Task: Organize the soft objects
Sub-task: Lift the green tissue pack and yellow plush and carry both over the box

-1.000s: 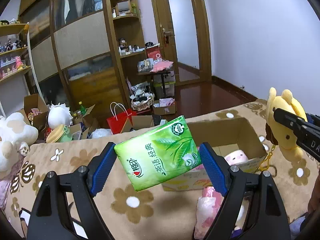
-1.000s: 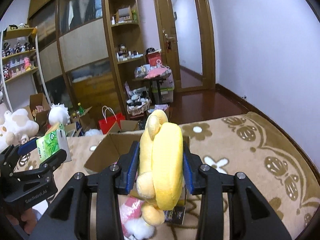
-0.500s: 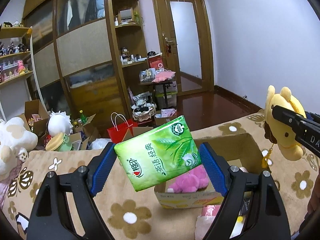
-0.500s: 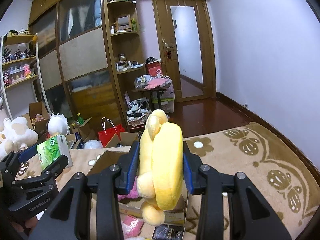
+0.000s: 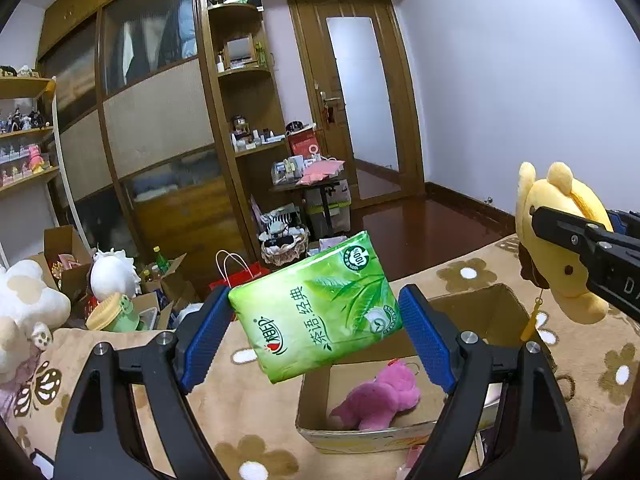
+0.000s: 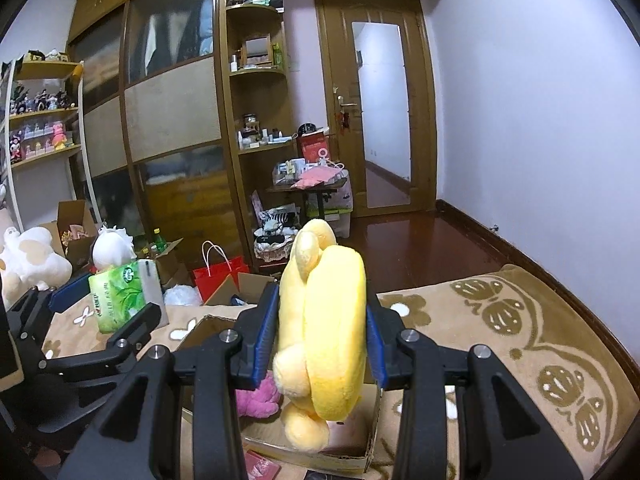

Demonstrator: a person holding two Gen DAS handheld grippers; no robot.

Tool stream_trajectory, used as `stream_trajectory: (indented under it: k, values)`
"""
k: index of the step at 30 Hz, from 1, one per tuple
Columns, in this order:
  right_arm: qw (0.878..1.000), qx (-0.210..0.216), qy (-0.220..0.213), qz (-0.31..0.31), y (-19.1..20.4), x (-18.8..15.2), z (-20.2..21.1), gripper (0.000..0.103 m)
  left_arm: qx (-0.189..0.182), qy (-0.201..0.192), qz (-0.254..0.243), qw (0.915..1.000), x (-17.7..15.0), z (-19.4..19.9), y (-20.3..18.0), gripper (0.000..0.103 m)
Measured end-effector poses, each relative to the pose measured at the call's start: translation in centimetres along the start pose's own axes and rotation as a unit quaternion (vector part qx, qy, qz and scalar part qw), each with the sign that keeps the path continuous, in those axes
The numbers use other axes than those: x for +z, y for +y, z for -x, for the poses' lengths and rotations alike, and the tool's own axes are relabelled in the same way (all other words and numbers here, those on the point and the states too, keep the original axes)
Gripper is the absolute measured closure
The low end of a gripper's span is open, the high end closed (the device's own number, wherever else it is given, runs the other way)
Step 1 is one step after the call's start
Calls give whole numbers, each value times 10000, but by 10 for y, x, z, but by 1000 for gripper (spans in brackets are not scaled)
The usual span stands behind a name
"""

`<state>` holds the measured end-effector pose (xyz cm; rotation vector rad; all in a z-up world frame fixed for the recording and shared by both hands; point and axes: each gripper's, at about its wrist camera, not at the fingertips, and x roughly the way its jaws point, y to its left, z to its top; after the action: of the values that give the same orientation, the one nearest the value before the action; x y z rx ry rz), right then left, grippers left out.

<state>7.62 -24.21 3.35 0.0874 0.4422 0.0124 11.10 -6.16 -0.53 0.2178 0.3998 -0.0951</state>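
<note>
Left gripper (image 5: pixel 316 332): gripping a green tissue pack (image 5: pixel 318 308) by its two short ends, blue pads (image 5: pixel 208 332) pressing on both sides. The pack is tilting, its right end higher, with Chinese lettering and a leaf print facing the camera. It is hanging in the air just above the near left corner of the cardboard box (image 5: pixel 472 304).

Right gripper (image 6: pixel 322 336): pinching a yellow plush toy (image 6: pixel 326 328), its blue pads squeezing the flat body from both sides. The toy is standing on edge between the fingers, ears up and feet dangling below. In the left wrist view the same toy is showing at the right edge, a yellow cord hanging from it over the box's right side.

Cardboard box: sitting open on a beige blanket (image 6: pixel 520 320) with brown flower and butterfly patterns. A pink plush toy (image 5: pixel 380 396) is lying inside on the bottom. Pink packets are lying on the blanket just in front of the box.

Surroundings: a white plush animal (image 5: pixel 24 312) is resting at the blanket's left edge. Beyond it, open cartons, a red paper bag (image 6: pixel 218 276), a round white plush (image 6: pixel 114 250) and green bottles are crowding the floor in front of a wooden wardrobe (image 6: pixel 172 120). A cluttered small table (image 5: pixel 308 188) is standing near the glass-panelled door (image 6: pixel 382 128).
</note>
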Motion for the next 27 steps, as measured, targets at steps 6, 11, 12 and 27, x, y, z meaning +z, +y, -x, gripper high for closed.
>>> stream_trajectory:
  k: [6, 11, 12, 27]
  values:
    - [10000, 30, 35, 11, 0, -1, -7, 62, 6, 192, 37, 9998, -3, -13, 1, 19]
    - [9999, 28, 100, -61, -1, -3, -15, 62, -23, 333, 128, 9994, -2, -22, 7, 19]
    - [9999, 30, 116, -90, -2, -3, -17, 62, -27, 362, 141, 9992, -3, -24, 7, 19]
    - [9985, 56, 543, -62, 0, -24, -41, 62, -166, 757, 215, 9968, -14, -49, 10, 19]
